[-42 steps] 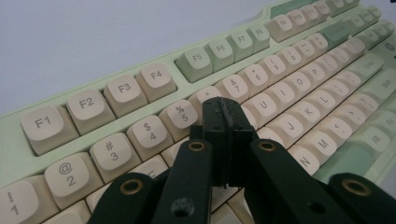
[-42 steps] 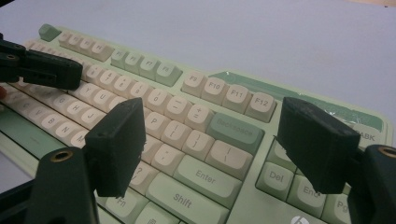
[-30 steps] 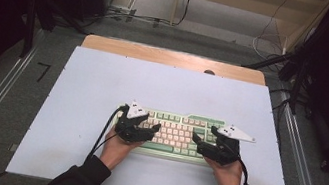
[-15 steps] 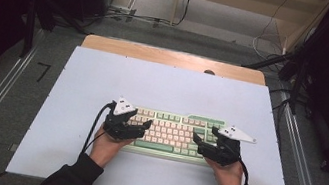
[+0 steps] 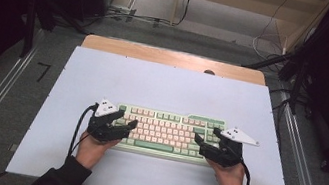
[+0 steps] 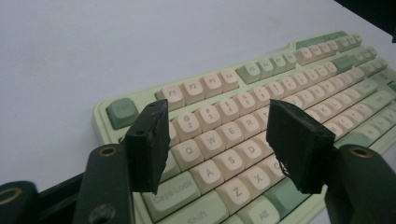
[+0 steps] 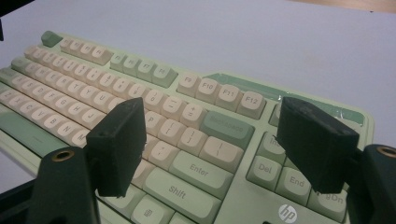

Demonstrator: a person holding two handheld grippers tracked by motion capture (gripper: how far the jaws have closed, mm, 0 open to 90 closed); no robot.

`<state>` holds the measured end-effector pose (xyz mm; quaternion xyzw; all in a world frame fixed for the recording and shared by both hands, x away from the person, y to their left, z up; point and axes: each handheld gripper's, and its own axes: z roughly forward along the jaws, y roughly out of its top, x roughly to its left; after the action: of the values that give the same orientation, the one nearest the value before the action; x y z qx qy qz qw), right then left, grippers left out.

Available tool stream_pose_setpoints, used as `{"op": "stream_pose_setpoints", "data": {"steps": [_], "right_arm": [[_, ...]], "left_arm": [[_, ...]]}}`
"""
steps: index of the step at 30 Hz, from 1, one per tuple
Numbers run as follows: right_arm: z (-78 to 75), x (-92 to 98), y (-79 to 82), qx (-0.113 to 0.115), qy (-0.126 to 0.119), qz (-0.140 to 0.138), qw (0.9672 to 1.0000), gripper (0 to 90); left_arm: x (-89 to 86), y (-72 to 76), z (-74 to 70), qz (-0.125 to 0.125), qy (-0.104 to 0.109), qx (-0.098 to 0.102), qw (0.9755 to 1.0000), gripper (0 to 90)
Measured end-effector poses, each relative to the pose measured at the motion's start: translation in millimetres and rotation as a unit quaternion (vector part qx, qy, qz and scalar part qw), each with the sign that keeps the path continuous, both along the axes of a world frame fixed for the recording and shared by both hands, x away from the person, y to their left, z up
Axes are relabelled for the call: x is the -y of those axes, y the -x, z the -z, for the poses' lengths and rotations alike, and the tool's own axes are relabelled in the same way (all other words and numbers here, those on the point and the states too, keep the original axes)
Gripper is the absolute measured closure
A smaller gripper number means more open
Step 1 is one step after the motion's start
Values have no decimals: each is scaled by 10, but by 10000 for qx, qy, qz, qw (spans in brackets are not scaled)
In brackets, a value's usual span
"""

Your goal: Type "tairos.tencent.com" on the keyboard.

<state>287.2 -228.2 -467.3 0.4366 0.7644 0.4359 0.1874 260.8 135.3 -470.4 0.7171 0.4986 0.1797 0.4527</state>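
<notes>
Both pairs of jaws stand spread, the left gripper (image 5: 127, 126)'s having just been closing with only keys beneath, gripping nothing. The right gripper (image 5: 205, 139) hangs over the Enter end. The keyboard (image 5: 171, 133) lies near the table (image 5: 164, 82)'s front edge; to grasp it evenly, I judge both should settle squarely onto opposite ends.

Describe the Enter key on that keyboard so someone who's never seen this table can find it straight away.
On the pale blue table lies a mint-green keyboard with cream and green keys. Go to its end by the right gripper, the end bearing the HP logo. The Enter key is the wide pale green key right above the longer Shift and below the darker green Backspace; the keys to its left are small and cream.
</notes>
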Motion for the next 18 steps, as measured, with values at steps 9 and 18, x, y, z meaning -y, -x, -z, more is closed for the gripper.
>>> {"op": "stream_pose_setpoints", "data": {"steps": [9, 18], "right_arm": [[15, -18, 28, -2, 51, -18, 10000, 225], [49, -16, 66, -18, 120, -40, 9999, 227]], "left_arm": [[-125, 32, 89, -87, 38, 48, 9999, 675], [-43, -3, 161, 217, -103, -256, 9994, 900]]}}
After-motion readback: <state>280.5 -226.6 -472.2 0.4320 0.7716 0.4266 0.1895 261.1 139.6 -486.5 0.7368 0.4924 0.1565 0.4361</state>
